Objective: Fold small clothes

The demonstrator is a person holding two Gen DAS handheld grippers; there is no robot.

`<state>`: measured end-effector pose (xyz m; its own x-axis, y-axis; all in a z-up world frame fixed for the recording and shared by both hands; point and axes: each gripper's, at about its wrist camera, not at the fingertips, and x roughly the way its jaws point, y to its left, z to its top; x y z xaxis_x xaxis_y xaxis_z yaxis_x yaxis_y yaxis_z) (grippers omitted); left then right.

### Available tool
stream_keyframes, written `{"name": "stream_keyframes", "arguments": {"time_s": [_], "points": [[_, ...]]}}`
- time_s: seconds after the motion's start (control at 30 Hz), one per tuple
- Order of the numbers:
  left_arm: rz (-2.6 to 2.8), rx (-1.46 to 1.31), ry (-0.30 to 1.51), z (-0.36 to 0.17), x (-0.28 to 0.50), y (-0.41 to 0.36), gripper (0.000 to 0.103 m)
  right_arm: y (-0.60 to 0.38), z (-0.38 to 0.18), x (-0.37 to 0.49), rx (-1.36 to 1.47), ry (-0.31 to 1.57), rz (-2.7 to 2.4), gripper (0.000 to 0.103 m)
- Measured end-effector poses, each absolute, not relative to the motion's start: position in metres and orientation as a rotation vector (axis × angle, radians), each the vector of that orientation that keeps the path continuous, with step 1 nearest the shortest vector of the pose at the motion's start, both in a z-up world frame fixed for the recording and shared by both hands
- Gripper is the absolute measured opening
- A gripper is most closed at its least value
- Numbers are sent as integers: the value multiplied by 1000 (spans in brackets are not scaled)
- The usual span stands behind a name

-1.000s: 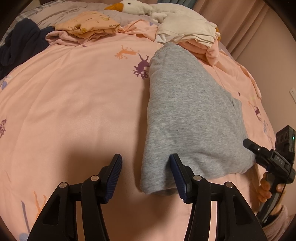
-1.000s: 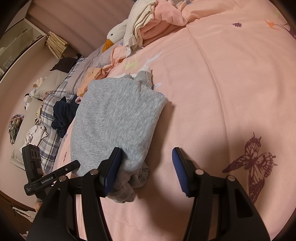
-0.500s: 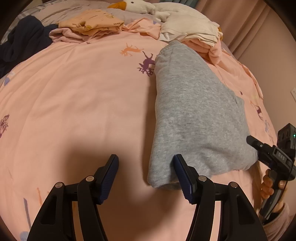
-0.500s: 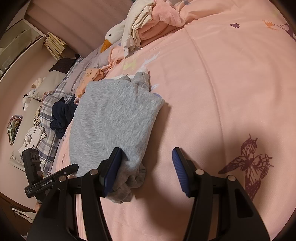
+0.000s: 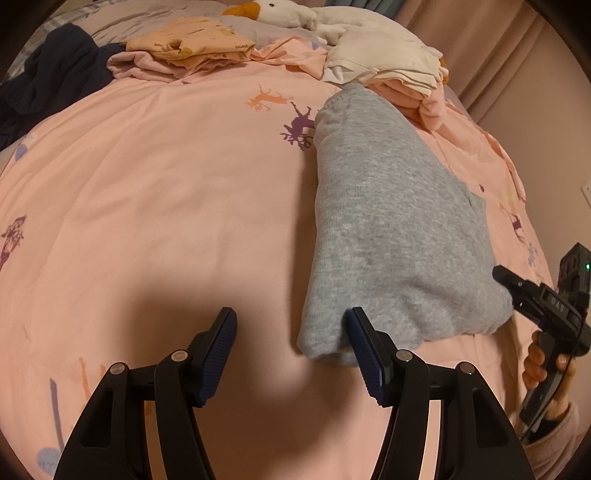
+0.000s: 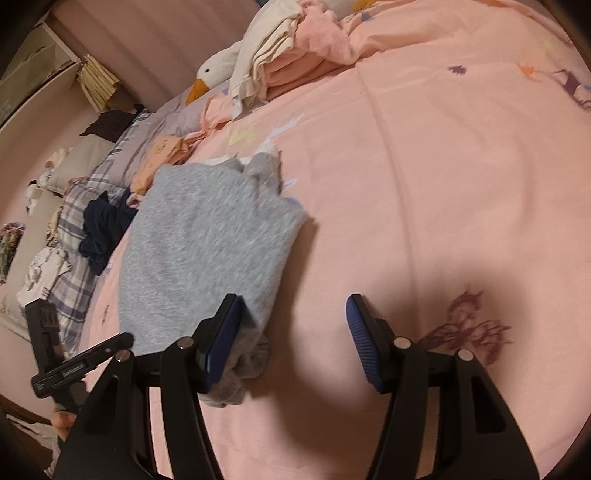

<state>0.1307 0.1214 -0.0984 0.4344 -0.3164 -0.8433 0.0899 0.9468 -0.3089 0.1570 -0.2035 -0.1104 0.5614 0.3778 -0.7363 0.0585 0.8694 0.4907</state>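
Observation:
A folded grey garment (image 5: 384, 229) lies on the pink bedsheet (image 5: 166, 206), right of centre in the left wrist view. My left gripper (image 5: 291, 328) is open and empty just in front of its near left corner; the right finger touches that edge. In the right wrist view the grey garment (image 6: 207, 251) lies left of centre. My right gripper (image 6: 293, 314) is open and empty at its near right corner, the left finger against the cloth. The right gripper also shows in the left wrist view (image 5: 535, 299), and the left gripper shows in the right wrist view (image 6: 81, 362).
Folded orange and pink clothes (image 5: 192, 48), a white and pink pile (image 5: 391, 70), a dark blue garment (image 5: 48, 81) and a plush goose (image 5: 284, 11) lie at the far side of the bed. A curtain (image 5: 491, 48) hangs far right. A plaid pillow (image 6: 77, 214) lies left.
Both grippers have drawn back a little from the grey garment and stay open. The garment lies still.

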Motion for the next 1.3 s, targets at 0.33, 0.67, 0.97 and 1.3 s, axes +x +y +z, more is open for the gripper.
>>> {"name": "stream_keyframes", "arguments": {"time_s": [0.33,0.67,0.97,1.3], "points": [[-318,-183,913,-51,113,103,61,-194,-66,169,362,857,195,60],[-370,-114,934,-71,131,62,61,-129,-69,216,226,932,316,46],[-385,-73,1002,-94,134,56,61,-132,-96,239,223,1030,265,43],[-386,-115,995,-77,131,68,61,-142,-84,237,332,969,242,47]]}}
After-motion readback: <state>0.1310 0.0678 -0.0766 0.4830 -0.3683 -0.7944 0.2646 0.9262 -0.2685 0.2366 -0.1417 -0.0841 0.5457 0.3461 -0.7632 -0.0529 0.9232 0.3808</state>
